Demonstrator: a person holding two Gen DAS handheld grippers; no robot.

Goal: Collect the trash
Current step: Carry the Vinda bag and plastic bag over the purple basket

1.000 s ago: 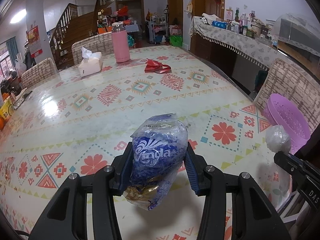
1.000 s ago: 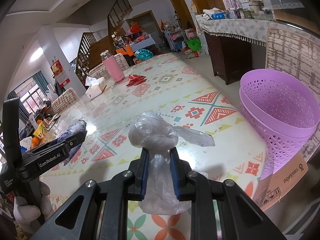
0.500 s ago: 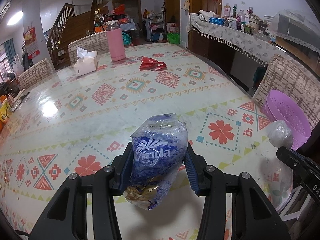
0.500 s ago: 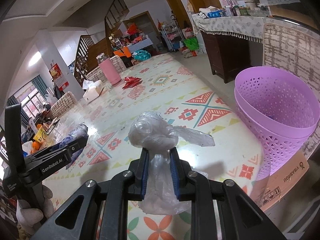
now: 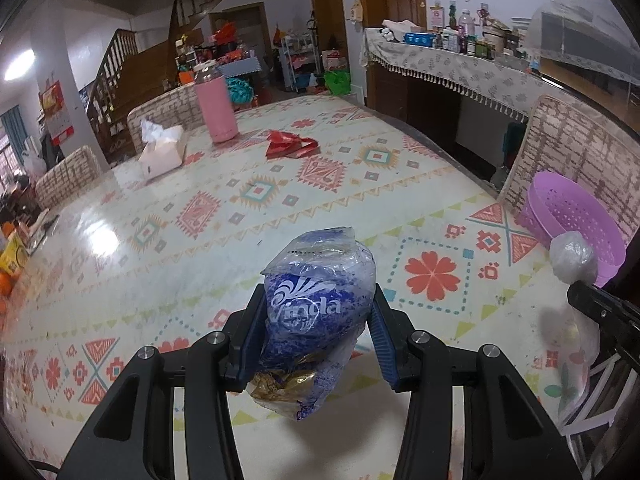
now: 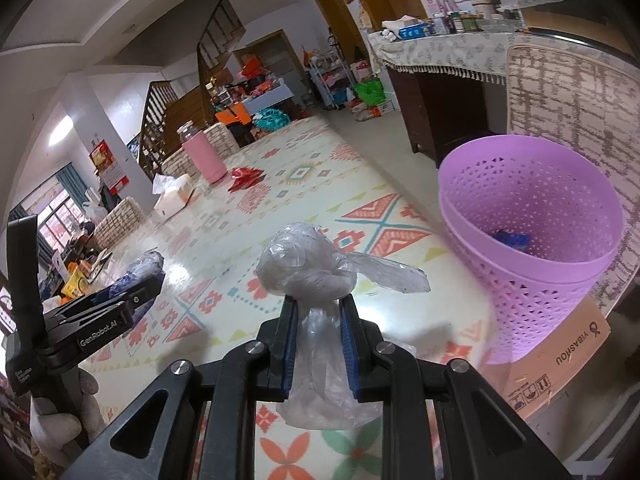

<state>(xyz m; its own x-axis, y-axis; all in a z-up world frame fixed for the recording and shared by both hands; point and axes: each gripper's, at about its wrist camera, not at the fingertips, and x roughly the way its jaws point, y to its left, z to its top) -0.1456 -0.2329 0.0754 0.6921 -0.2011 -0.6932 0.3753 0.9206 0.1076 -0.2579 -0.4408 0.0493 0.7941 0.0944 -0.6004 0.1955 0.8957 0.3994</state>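
My left gripper (image 5: 316,314) is shut on a crumpled blue Vinda plastic wrapper (image 5: 318,304) with gold foil inside, held above the patterned table (image 5: 240,208). My right gripper (image 6: 318,312) is shut on a knotted clear plastic bag (image 6: 308,266), also above the table. A purple perforated basket (image 6: 532,240) stands at the table's right edge, close to the right of the clear bag, with a small blue scrap (image 6: 512,239) inside. A red wrapper (image 5: 290,144) lies far across the table. From the left wrist view the clear bag (image 5: 573,256) hangs in front of the basket (image 5: 576,216).
A pink flask (image 5: 216,106) and a white tissue box (image 5: 162,152) stand at the far side. Woven chairs (image 5: 576,148) ring the table. A cardboard box (image 6: 560,364) sits under the basket. A gloved hand (image 6: 60,420) holds the left gripper. A cluttered sideboard (image 5: 460,64) lines the right wall.
Both grippers have drifted toward the purple basket, which now looks nearer and larger in both views. Each keeps its grip on its trash.
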